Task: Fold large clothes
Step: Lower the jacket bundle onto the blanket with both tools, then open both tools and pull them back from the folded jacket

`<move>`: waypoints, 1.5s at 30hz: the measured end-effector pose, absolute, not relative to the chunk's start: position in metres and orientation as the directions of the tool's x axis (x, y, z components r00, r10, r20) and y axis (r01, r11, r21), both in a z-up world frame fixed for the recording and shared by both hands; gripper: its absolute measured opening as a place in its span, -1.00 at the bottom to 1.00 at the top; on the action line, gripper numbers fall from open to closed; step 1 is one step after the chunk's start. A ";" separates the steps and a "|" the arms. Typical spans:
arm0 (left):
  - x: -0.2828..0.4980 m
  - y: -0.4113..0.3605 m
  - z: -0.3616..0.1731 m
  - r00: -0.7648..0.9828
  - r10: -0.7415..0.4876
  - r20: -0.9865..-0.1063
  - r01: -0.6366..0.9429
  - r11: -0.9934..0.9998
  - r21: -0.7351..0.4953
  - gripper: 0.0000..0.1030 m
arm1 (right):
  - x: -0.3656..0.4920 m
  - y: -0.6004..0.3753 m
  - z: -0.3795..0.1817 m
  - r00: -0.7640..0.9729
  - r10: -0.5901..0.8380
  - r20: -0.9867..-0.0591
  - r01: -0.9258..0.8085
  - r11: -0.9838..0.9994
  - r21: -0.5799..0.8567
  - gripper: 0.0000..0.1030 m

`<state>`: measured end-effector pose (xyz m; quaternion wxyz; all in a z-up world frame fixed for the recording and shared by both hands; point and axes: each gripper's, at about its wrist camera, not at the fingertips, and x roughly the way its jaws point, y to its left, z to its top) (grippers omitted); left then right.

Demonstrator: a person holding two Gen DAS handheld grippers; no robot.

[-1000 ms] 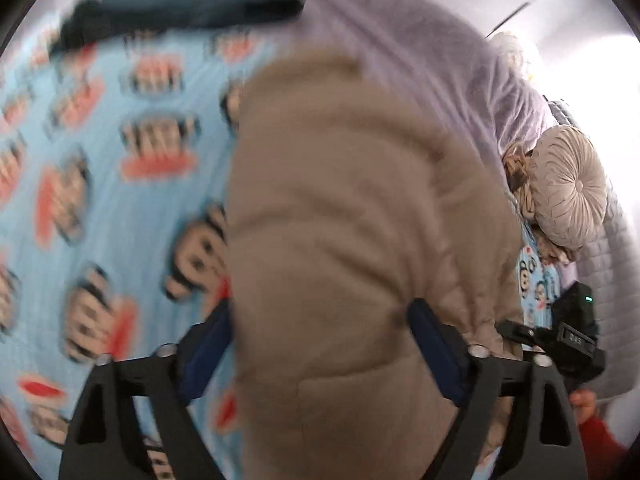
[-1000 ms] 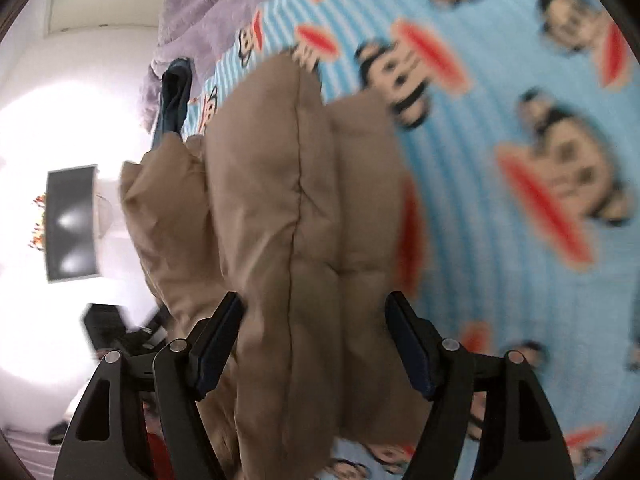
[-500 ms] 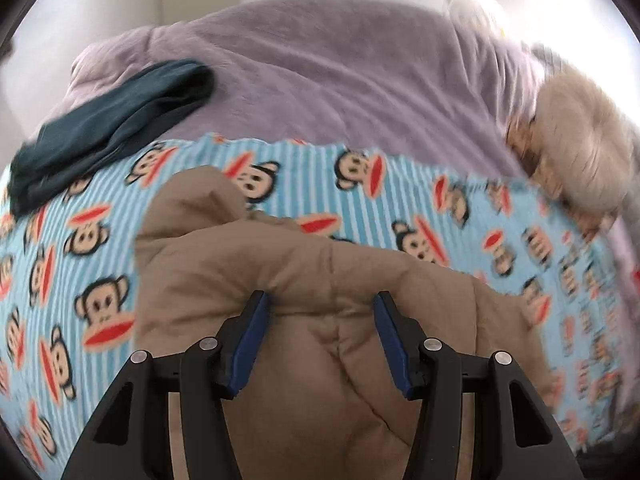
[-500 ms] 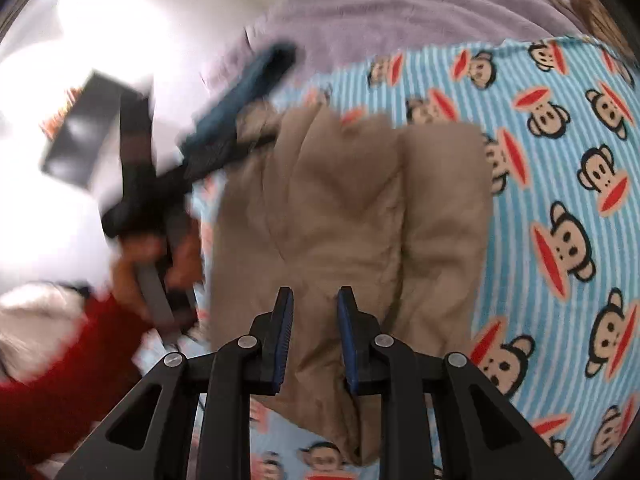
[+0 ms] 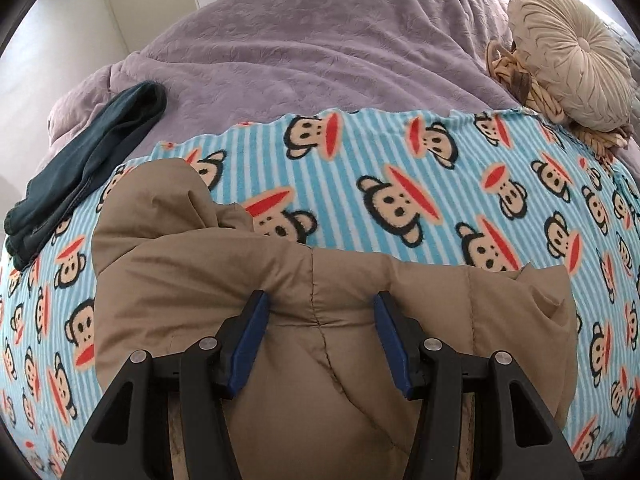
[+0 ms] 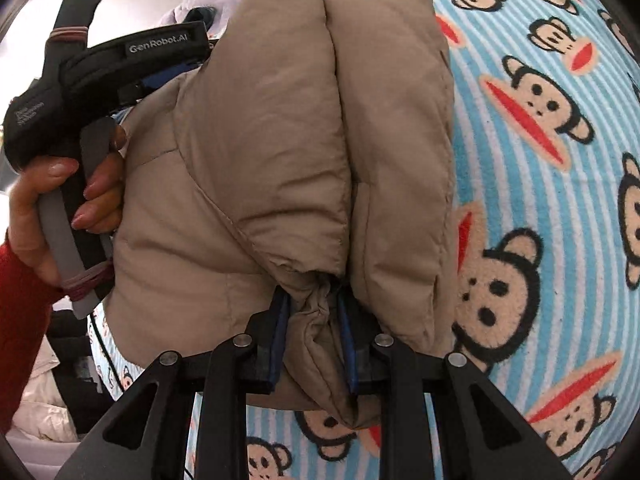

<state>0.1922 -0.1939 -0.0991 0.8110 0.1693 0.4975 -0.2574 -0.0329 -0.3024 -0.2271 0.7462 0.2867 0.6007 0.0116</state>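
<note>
Right tongs (image 6: 312,308) pinch a bunched fold of the puffy tan quilted jacket (image 6: 280,152) on the monkey-print blue striped blanket (image 6: 540,200), while left tongs (image 5: 318,312) gape wide over it.

L gripper (image 5: 320,312) open astride tan jacket (image 5: 280,280) on blanket (image 5: 440,168).

Both wrist cams close, looking down on same tan jacket (image 5: 304,280), monkey blanket (image 5: 440,184).

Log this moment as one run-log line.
right gripper: shut on tan puffy jacket | left gripper: open over jacket | surface: monkey-print blanket
</note>
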 end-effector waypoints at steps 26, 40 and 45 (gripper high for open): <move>0.090 -0.054 -0.067 0.388 -0.131 -0.912 0.452 0.890 0.064 0.35 | -0.048 -0.289 -0.228 0.279 0.352 -0.893 0.392 0.808 0.441 -0.52; 0.087 -0.048 -0.062 0.336 -0.135 -0.932 0.439 0.898 0.028 0.36 | -0.046 -0.288 -0.182 0.193 0.288 -0.938 0.429 0.835 0.344 -0.14; 0.079 -0.043 -0.056 0.327 -0.134 -0.935 0.431 0.902 0.021 0.36 | -0.060 -0.295 -0.166 0.197 0.277 -0.941 0.457 0.823 0.338 -0.13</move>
